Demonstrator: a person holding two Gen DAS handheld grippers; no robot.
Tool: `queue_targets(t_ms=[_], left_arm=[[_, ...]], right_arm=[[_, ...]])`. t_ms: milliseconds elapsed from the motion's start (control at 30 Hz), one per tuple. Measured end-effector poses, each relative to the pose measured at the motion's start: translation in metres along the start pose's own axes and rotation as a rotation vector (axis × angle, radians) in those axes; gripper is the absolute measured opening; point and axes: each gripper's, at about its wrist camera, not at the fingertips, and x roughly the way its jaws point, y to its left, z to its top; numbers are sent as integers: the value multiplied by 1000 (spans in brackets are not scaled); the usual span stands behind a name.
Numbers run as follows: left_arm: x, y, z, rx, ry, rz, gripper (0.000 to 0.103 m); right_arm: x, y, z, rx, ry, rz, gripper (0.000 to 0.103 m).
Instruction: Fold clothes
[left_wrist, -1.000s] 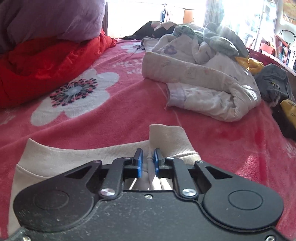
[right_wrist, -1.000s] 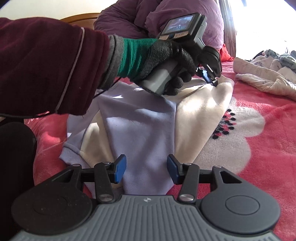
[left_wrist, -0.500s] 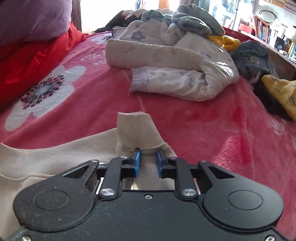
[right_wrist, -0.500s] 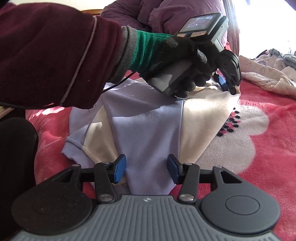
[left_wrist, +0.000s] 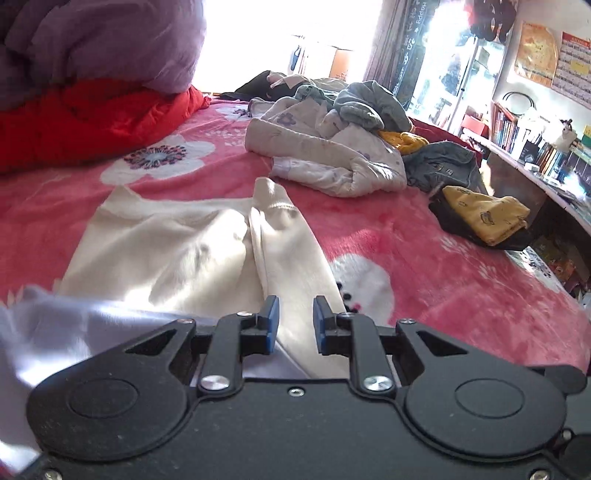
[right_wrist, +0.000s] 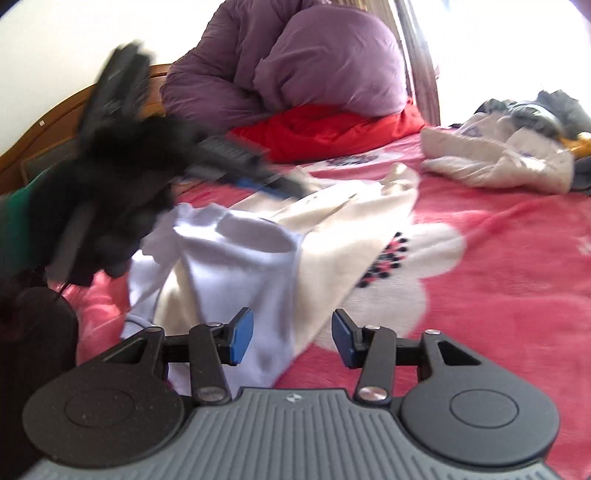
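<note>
Left gripper (left_wrist: 294, 320) jaws apart, empty, over the cream-and-lilac sweatshirt (left_wrist: 177, 254) on the pink floral blanket (left_wrist: 424, 251); right gripper (right_wrist: 291, 338) jaws wide apart, empty.

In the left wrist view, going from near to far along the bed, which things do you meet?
Left gripper → cream sweatshirt sleeve → pale quilted jacket → grey garment → dark clothes by the window.

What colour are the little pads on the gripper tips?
Blue pads, on black fingers; clearest in the right wrist view.
</note>
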Motion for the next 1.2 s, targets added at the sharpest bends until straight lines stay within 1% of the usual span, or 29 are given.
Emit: queue_targets(t_ms=[33,167,200,233,267,333,400,467,500,533,600,633,667,700,767,800,867,967,1067,1200], left_arm=[[-2,-3,-9,5,7,-9,17],[-2,-14,-40,24,38,-40,17],[4,-15,-50,46,69,-43,18],[9,-14,-58,61,90,-34,21],[14,-12,-66,74,109,-22,21],[1,7,-66,-8,74,3,22],[-14,27,-65,-101,32,29,24],[-29,47,-63,-193,-11,55,24],[-37,57,-63,-239,-32,68,24],[-44,67,-62,-285,-53,81,27],[-59,87,-61,-377,-95,106,34],[-66,97,-60,-423,-117,119,40],[-74,107,-59,-469,-138,132,41],[-81,117,-59,-515,-159,145,41],[-96,137,-57,-607,-202,171,41],[-98,144,-60,-640,-205,182,41],[-98,156,-65,-704,-203,183,41],[-97,170,-66,-790,-217,165,41],[-90,182,-61,-834,-220,156,41],[-72,190,-55,-848,-185,133,41]], right_arm=[[-3,-2,-1,2,-1,-17,43],[0,-17,-3,69,-1,-103,41],[1,-18,-4,75,-4,-127,40],[1,-18,-4,75,-9,-152,40],[1,-15,-4,58,-17,-170,39],[2,-6,-4,10,-34,-201,39],[2,9,-5,-60,-57,-192,39],[2,27,-6,-138,-80,-162,34],[5,37,-6,-174,-68,-144,28],[9,48,-7,-209,-46,-125,24],[25,60,-14,-276,77,-128,23],[35,65,-22,-312,156,-150,23],[38,67,-27,-331,179,-168,23],[35,67,-25,-320,175,-169,23],[23,61,-19,-249,144,-149,23],[17,59,-18,-218,123,-138,23],[15,62,-19,-227,105,-160,23],[17,68,-21,-254,85,-182,23],[22,70,-20,-255,64,-185,23],[27,64,-17,-211,24,-161,23]])
